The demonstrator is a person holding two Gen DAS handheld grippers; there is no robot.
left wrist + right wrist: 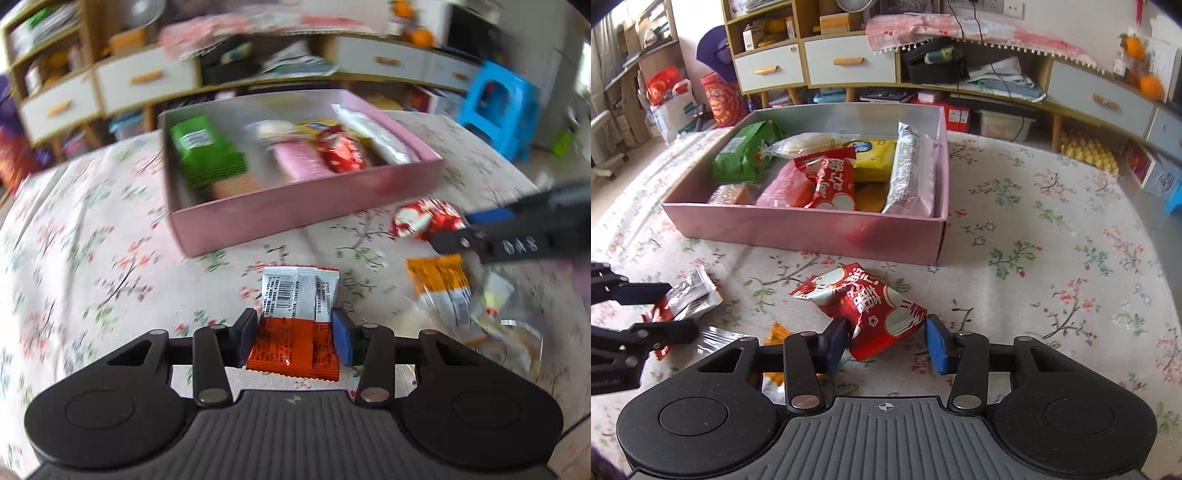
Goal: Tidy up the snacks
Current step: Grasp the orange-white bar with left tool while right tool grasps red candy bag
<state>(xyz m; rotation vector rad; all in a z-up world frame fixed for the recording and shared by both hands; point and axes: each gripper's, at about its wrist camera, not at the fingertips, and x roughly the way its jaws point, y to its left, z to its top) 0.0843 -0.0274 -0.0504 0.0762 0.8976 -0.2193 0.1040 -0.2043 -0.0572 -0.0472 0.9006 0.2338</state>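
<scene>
An orange and white snack packet (295, 317) lies flat on the floral cloth, and my left gripper (294, 338) is shut on its sides. From the right wrist view, that left gripper (681, 308) shows at the left edge with the packet (690, 299) between its fingers. My right gripper (886, 345) is shut on a red and white snack packet (871, 314), which tilts up from the cloth. In the left wrist view the right gripper (461, 229) reaches in from the right, against the red packet (424, 219). Behind both stands the pink box (798, 232), holding several snacks.
An orange packet (439, 280) and clear wrappers (509, 325) lie on the cloth between the grippers. Inside the box are green (746, 155), yellow (875, 158), red (831, 181) and silver (908, 173) packs. Drawers (849, 62) and shelves stand behind; a blue stool (498, 107) is at the right.
</scene>
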